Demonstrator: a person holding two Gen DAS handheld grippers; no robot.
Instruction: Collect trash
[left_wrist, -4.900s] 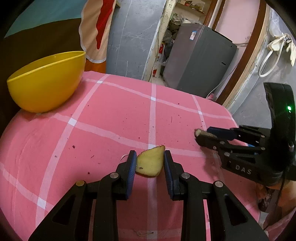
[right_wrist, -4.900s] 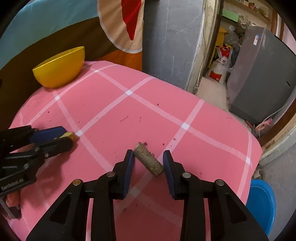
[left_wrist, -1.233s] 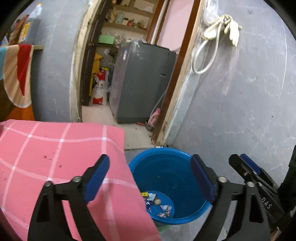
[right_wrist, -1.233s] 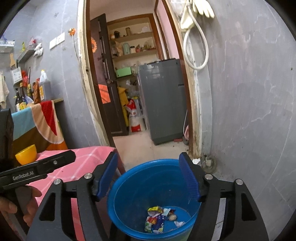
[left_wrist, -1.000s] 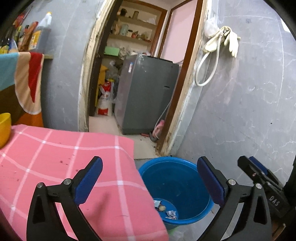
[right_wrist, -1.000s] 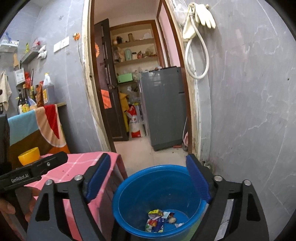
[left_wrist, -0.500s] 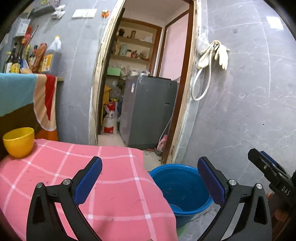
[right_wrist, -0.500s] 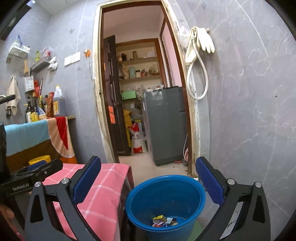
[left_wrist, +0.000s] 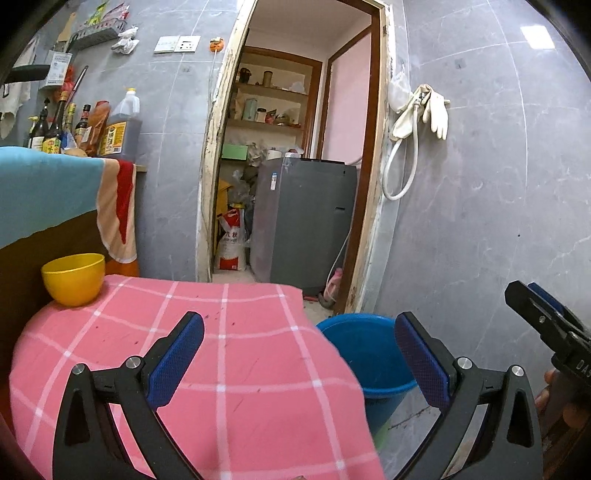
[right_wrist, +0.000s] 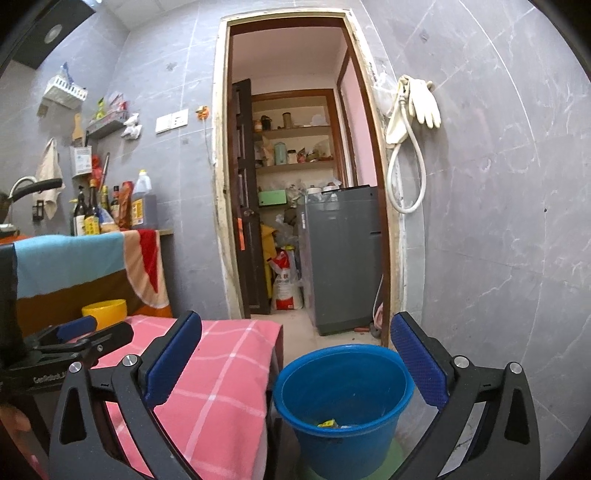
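Pulling back from the bucket (right_wrist: 341, 398) is what both views show: approx 1 s ago each camera looked down into it, now both sit higher and level, w/ the doorway and grey wall filling the pictures. Approx 5 s ago a yellowish scrap and a brown stub lay between the fingers on the worktop (left_wrist: 221, 354); the pink checked cloth now shows only small dark specks, no pieces. Judgement: that drop is done, and the visible part of the worktop looks cleared, tho its near edge is hidden behind the fingers.

Bucket stands upright on the floor just beside the worktop's right end, mouth pointing up, long axis vertical. Yellow bowl (left_wrist: 73, 278) sits at the far left corner of the cloth, also upright.

Left gripper (left_wrist: 299, 363) has its fingers spread wide, nothing between them; same for the right gripper (right_wrist: 295, 363), spread wide above the bucket's near side.

Trash (right_wrist: 327, 424) lies at the bucket's bottom: only a yellow bit and a pale bit peek over the rim, too small to read an axis or heading.
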